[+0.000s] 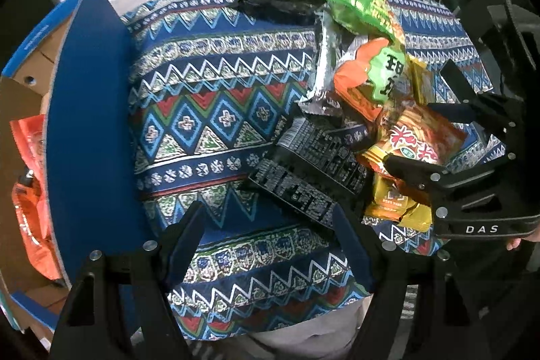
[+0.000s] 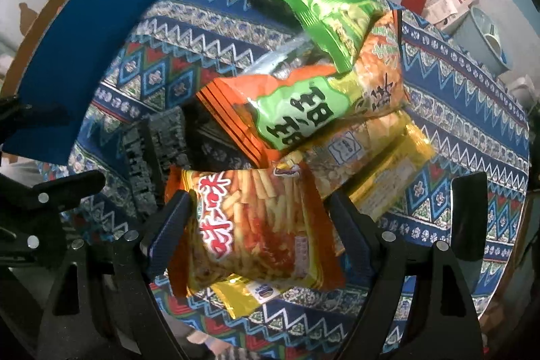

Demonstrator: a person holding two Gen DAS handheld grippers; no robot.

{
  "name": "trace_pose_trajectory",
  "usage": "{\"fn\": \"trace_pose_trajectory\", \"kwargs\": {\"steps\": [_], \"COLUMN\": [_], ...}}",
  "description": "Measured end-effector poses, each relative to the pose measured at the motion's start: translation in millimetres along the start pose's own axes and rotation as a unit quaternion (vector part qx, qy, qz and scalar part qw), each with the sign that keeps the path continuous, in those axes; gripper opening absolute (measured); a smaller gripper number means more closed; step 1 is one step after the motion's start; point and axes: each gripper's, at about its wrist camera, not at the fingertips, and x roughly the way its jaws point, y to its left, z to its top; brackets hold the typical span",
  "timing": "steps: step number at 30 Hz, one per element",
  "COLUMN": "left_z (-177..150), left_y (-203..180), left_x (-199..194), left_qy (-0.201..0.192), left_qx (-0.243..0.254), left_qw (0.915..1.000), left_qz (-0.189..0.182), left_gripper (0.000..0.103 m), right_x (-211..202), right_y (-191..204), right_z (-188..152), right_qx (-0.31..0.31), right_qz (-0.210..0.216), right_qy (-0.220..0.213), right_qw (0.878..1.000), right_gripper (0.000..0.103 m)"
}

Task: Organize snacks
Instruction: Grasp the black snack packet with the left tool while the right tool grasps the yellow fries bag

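Cardboard box (image 1: 84, 90) with blue flaps at the worktop's (image 1: 209, 110) left edge, orange packets (image 1: 28, 191) inside, glossy crinkled snack bags heaped on the patterned cloth, right tool (image 2: 256, 225) straddling the fries bag (image 2: 256, 228), grip uncertain, left tool (image 1: 266, 245) open, empty.

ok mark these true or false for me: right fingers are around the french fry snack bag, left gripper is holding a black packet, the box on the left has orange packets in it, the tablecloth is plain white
1. The right gripper has its fingers on either side of the fry snack bag. True.
2. The left gripper holds a black packet. False: it is open and holds nothing; the packet lies on the cloth ahead.
3. The cardboard box holds orange packets. True.
4. The tablecloth is plain white. False: it is blue with a zigzag pattern.
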Motion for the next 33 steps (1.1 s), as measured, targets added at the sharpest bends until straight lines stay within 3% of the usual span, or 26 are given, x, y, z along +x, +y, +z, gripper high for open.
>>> {"fn": "trace_pose_trajectory", "kwargs": {"steps": [8, 9, 13, 21, 27, 33], "left_z": [2, 4, 8, 16, 24, 30], "left_y": [-6, -7, -14, -26, -32, -53], "left_x": [13, 14, 19, 41, 52, 68], "left_qy": [0.008, 0.008, 0.006, 0.024, 0.023, 0.022], "left_qx": [0.009, 0.011, 0.024, 0.039, 0.03, 0.064], "left_qw": [0.9999, 0.9999, 0.9997, 0.9989, 0.9993, 0.9973], "left_qz": [-0.005, -0.005, -0.009, -0.001, 0.003, 0.03], "left_gripper": [0.078, 0.078, 0.08, 0.08, 0.089, 0.094], "right_x": [13, 13, 5, -22, -26, -24], "right_y": [6, 7, 3, -33, -49, -54], "right_z": [-7, -8, -12, -17, -18, -17], "right_qx": [-0.024, -0.029, -0.027, 0.041, 0.068, 0.07], "right_qz": [0.002, 0.003, 0.012, 0.021, 0.028, 0.031], "right_qy": [0.009, 0.008, -0.004, -0.052, -0.058, -0.059], "right_qw": [1.0, 1.0, 1.0, 0.998, 0.996, 0.995], "right_gripper": [0.08, 0.068, 0.052, 0.051, 0.051, 0.051]}}
